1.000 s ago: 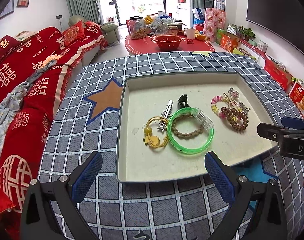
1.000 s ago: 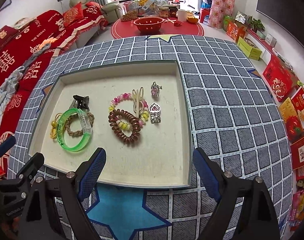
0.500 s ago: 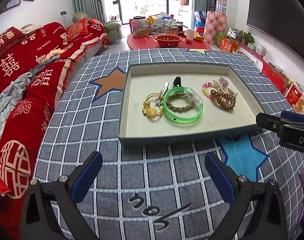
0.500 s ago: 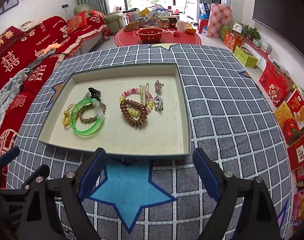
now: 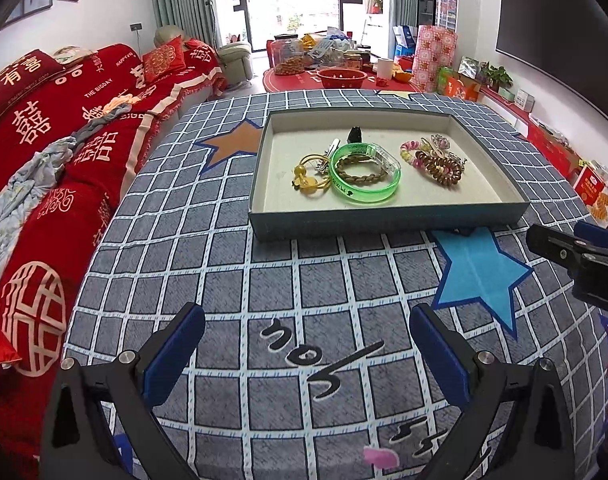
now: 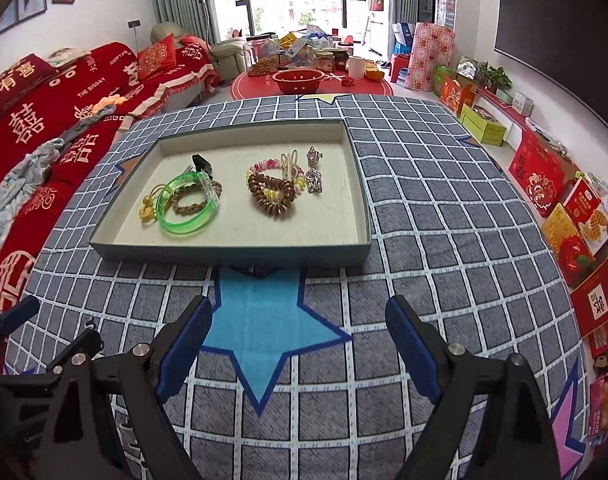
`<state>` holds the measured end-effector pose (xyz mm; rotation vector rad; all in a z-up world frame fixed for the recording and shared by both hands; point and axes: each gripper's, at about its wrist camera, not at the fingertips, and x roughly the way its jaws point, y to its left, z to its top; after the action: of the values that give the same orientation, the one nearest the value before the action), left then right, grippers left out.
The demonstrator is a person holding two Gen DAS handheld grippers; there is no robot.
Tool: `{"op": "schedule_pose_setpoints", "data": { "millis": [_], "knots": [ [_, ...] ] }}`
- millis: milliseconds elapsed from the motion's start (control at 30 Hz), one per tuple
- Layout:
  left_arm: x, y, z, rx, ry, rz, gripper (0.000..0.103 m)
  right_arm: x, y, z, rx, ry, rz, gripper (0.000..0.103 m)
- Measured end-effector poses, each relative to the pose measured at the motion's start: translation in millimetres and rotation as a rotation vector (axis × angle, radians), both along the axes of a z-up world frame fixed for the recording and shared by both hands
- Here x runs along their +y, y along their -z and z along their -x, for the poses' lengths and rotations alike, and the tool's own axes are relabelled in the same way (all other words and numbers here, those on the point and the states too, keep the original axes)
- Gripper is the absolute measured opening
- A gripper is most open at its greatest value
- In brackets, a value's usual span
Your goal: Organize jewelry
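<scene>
While all jewelry lies in tray (image 6: 232,250) | both tongs, left tongs (image 5: 304,354), right tongs (image 6: 300,346), open, empty | sorting seems done

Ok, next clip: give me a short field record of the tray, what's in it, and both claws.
surface: checked cloth with stars
tray: shallow, open, on the cloth
left group: green bangle around a braided band, yellow tie, black clip
right group: brown coil tie, bead bracelet, silver charms
left claw: open, empty, short of the tray
right claw: open, empty, over the blue star
</scene>
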<state>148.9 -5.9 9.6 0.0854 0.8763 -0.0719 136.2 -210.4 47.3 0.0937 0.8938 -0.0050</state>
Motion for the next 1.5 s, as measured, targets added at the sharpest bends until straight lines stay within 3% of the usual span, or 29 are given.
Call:
{"op": "schedule_pose_setpoints", "data": {
  "millis": [267, 767, 1500],
  "knots": [
    [10, 0, 16, -0.027, -0.028, 0.028, 0.103, -5, 5, 24, -0.047, 0.036, -0.022, 0.090],
    [6, -17, 36, -0.160, -0.024, 0.036, 0.103, 0, -11, 52, -0.216, 0.040, 0.000, 0.090],
    [2, -28, 35, -0.201, -0.036, 0.031, 0.103, 6, -25, 56, -0.292, 0.030, 0.042, 0.090]
  ]
}}
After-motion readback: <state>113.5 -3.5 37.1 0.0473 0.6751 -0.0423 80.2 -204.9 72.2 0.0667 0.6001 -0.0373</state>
